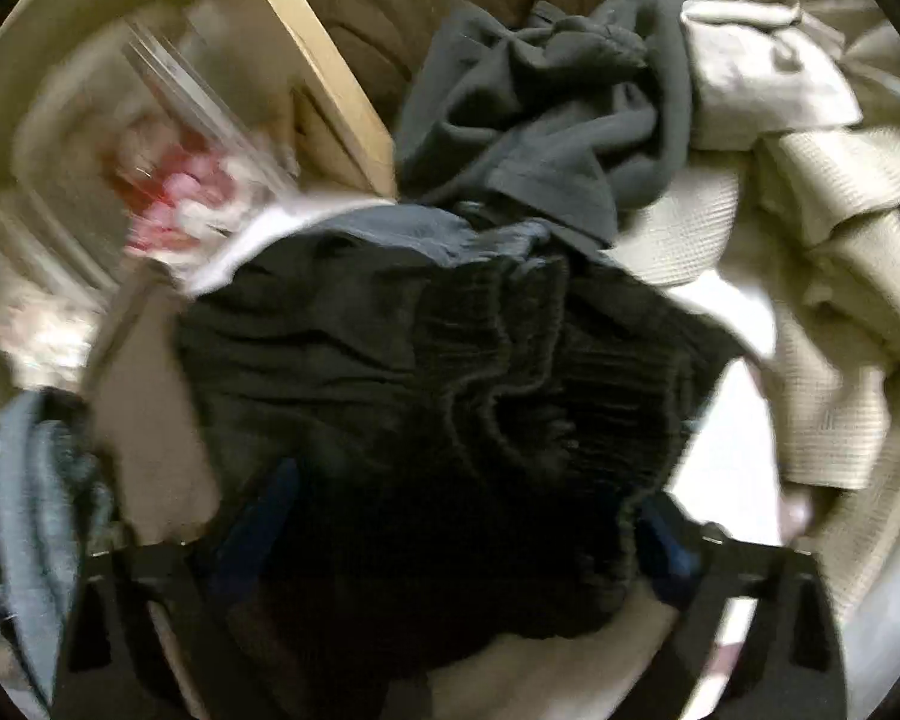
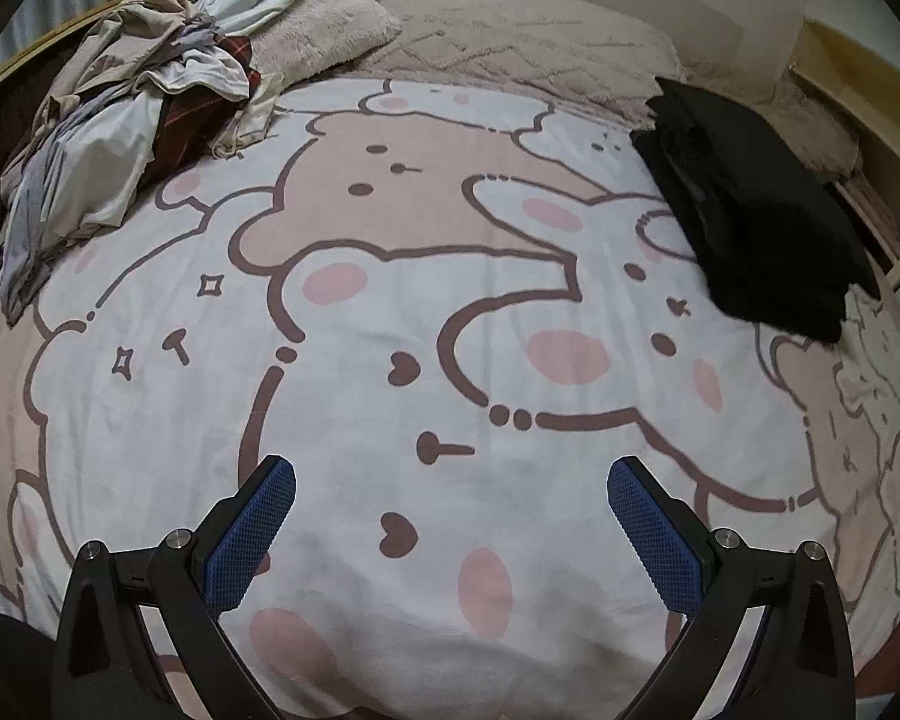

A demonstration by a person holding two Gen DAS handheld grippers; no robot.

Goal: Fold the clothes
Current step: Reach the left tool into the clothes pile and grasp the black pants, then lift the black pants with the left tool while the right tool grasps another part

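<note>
A black garment (image 1: 450, 420) with a gathered, ribbed elastic band fills the middle of the left wrist view. It is bunched and wrinkled, and it covers most of the left gripper (image 1: 450, 534); only the dark blue pads peek out on either side of the cloth, so whether the fingers are pressed on the fabric cannot be told. Just beyond it lies a crumpled dark grey garment (image 1: 546, 120), with beige waffle-textured cloth (image 1: 834, 312) piled to the right. This view is blurred, most of all on the left, where a clear container (image 1: 198, 138) with pink contents smears past a pale wooden rail (image 1: 318, 60).

In the right wrist view the right gripper (image 2: 450, 516) hovers over the bedspread (image 2: 354, 432), its blue pads (image 2: 252, 534) spread wide apart with nothing between them. A folded black stack (image 2: 756, 210) sits on the far right of the bed. A heap of unfolded laundry (image 2: 126, 120), in white, beige, grey and a dark red plaid, lies at the far left.

No brand or readable writing shows anywhere.

The bedspread is white, printed with large cartoon bears and rabbits in tan, with brown outlines and pink cheeks. A fluffy cream pillow (image 2: 324, 30) and a textured beige pillow (image 2: 528, 42) rest at the far end against a pale wall.
</note>
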